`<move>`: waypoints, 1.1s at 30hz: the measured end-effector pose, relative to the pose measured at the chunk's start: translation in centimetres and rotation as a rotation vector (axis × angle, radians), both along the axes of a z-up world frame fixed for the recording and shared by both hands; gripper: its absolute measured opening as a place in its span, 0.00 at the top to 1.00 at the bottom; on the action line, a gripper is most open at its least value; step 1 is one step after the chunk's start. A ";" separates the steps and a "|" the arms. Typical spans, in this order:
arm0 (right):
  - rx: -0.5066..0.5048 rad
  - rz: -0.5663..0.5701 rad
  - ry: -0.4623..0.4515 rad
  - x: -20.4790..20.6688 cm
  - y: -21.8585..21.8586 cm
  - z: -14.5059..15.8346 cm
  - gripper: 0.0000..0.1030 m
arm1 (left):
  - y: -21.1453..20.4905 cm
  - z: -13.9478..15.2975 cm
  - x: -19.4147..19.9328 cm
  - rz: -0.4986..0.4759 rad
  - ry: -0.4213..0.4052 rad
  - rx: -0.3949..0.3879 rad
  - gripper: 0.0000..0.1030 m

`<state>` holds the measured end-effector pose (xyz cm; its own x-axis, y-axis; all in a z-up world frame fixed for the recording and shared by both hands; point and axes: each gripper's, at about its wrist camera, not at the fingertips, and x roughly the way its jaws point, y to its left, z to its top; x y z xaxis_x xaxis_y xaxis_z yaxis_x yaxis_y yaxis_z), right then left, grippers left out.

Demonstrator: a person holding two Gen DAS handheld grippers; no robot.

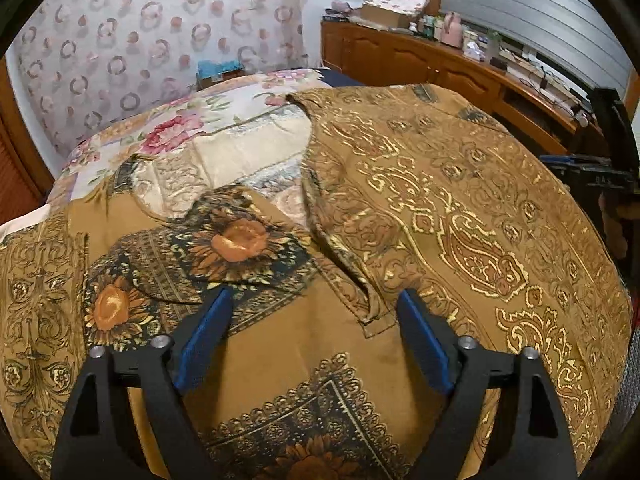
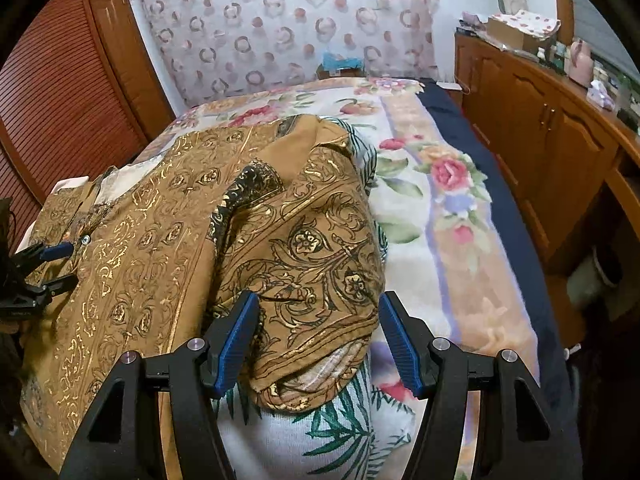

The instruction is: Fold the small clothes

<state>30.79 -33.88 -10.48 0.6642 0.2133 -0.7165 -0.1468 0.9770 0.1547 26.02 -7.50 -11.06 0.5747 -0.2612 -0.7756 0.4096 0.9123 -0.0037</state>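
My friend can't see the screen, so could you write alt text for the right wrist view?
A right gripper with open blue fingers straddles a bunched fold of a brown, gold-patterned garment on a floral blanket. The left gripper shows at far left, and wooden cabinets line the right.

Bed [image 2: 516, 240] covered by floral blanket [image 2: 436, 216]; brown gold-patterned shirt [image 2: 160, 232] spread on it, plus white palm-leaf cloth [image 2: 336, 436] near front edge, partly under the shirt.
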 end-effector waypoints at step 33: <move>-0.228 0.028 -0.275 -3.0 5.7 7.7 0.95 | 0.7 0.3 -0.1 0.003 -0.011 -0.077 0.08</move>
